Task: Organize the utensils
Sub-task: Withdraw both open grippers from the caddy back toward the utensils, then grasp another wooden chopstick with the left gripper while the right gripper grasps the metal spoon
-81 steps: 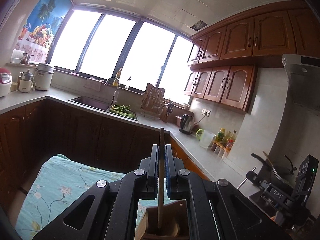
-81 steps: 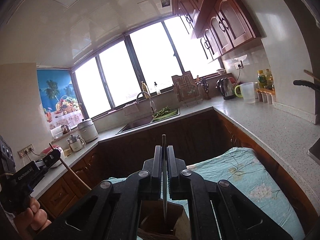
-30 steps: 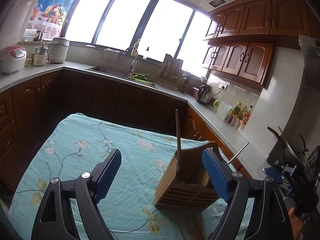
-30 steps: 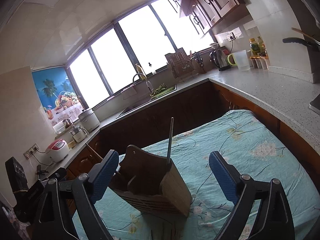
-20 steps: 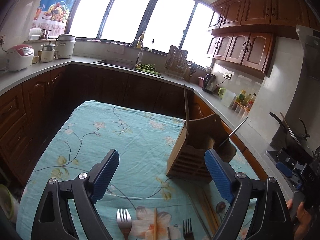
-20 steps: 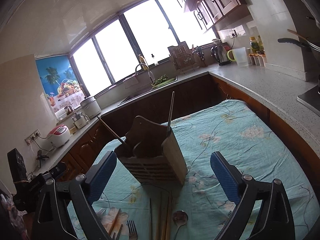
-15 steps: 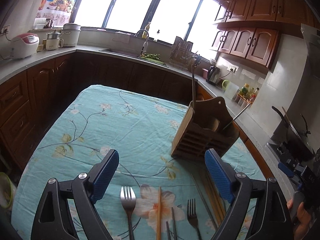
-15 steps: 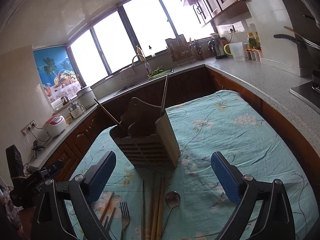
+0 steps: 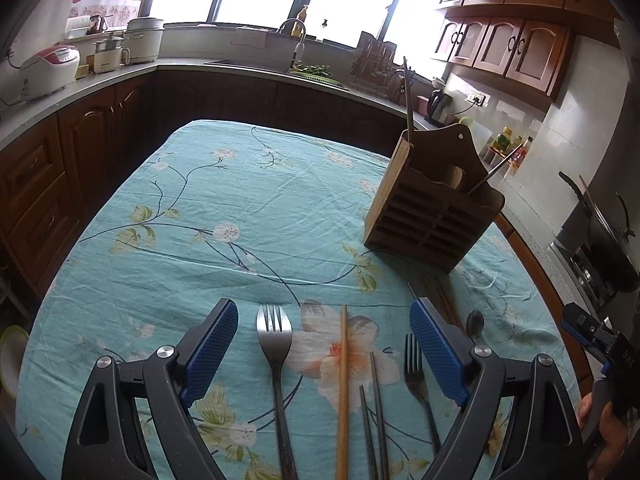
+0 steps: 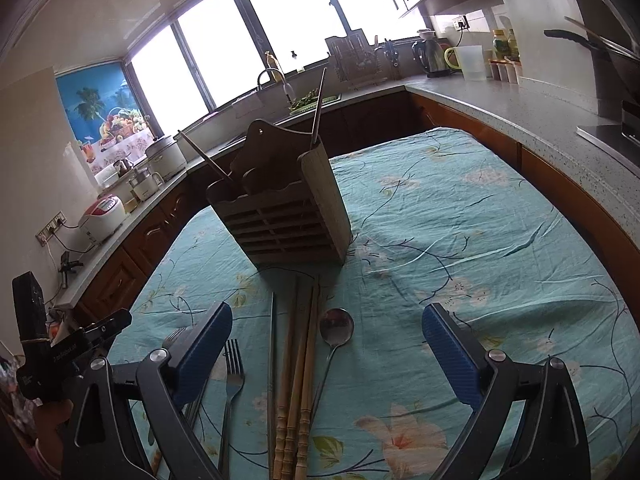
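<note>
Both tongs released, nothing gripped: left tongs (image 9: 323, 344), right tongs (image 10: 327, 346). Laid on bench (image 9: 224, 200): two forks (image 9: 275, 334), one spoon (image 10: 335, 330), several chopsticks (image 10: 298, 380). One wooden holder (image 10: 286, 220) stood behind, two sticks inside.

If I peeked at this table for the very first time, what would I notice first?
Probably the tall slatted wooden utensil holder standing on the turquoise flowered tablecloth, with two thin sticks poking out of its top. Right in front of it lie a bundle of wooden chopsticks and a shiny metal spoon, with a silver fork further left. Both pairs of blue-padded fingers hang wide open, holding nothing.
</note>
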`<state>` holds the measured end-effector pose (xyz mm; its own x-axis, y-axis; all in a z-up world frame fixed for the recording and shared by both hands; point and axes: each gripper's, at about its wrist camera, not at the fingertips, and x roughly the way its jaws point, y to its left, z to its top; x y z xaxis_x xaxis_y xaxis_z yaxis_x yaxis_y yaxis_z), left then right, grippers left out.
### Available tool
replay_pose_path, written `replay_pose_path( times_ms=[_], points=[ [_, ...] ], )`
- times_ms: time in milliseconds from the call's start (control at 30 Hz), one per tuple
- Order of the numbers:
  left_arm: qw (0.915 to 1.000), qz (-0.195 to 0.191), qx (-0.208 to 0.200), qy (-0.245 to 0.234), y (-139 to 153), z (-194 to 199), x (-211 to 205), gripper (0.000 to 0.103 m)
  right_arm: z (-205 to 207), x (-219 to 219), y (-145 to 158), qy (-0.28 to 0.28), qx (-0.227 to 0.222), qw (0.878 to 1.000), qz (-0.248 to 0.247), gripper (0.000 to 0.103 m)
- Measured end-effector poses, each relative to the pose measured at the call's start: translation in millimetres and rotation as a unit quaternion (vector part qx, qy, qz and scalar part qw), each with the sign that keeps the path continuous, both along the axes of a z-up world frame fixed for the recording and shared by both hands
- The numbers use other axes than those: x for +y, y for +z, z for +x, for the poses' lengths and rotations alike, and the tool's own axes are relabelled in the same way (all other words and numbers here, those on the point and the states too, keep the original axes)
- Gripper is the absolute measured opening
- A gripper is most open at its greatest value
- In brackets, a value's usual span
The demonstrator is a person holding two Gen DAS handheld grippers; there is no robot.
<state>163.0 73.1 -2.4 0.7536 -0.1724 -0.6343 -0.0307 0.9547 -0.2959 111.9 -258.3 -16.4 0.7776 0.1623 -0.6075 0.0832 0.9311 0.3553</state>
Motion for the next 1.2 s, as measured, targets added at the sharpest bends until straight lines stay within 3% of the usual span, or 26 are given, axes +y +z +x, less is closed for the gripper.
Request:
replay_pose_path(
  times_ms=[167,400,767,833,867,967,1067,1100,1200],
  points=[
    [0.9995,0.016,0.023,-0.011,-5.7,8.1,-3.8,0.086,7.9,5.3,-9.3,0.009,0.013,1.000,-0.007,0.095],
    [0.9969,0.034,0.059,-0.039,-17.2,26.8,-17.4,0.074,29.6,11.6,-33.6,0.028,0.061,0.998,-0.017,0.062],
    [0.9886,0.063,0.114,-0.075,-37.9,61.4,-32.1,0.053,64.3,16.8,-67.7,0.054,0.113,0.991,-0.045,0.048],
    [0.9860,0.070,0.130,-0.079,-44.1,67.6,-36.0,0.045,68.0,17.4,-73.1,0.055,0.122,0.990,-0.047,0.042],
    [0.9847,0.067,0.138,-0.083,-47.5,69.2,-36.1,0.034,69.3,18.0,-75.7,0.059,0.125,0.989,-0.045,0.038],
    [0.9827,0.090,0.132,-0.093,-48.8,72.3,-46.0,0.030,70.4,23.5,-77.1,0.064,0.121,0.989,-0.054,0.034],
    [0.9798,0.109,0.129,-0.107,-52.1,76.5,-59.2,0.017,72.2,24.3,-77.5,0.067,0.121,0.989,-0.057,0.015],
    [0.9789,0.114,0.127,-0.111,-52.9,77.2,-62.3,0.010,72.9,24.1,-77.1,0.070,0.120,0.989,-0.053,0.013],
    [0.9789,0.105,0.126,-0.122,-54.2,78.6,-63.3,0.004,70.3,23.7,-74.3,0.072,0.115,0.989,-0.055,0.008]
  ],
)
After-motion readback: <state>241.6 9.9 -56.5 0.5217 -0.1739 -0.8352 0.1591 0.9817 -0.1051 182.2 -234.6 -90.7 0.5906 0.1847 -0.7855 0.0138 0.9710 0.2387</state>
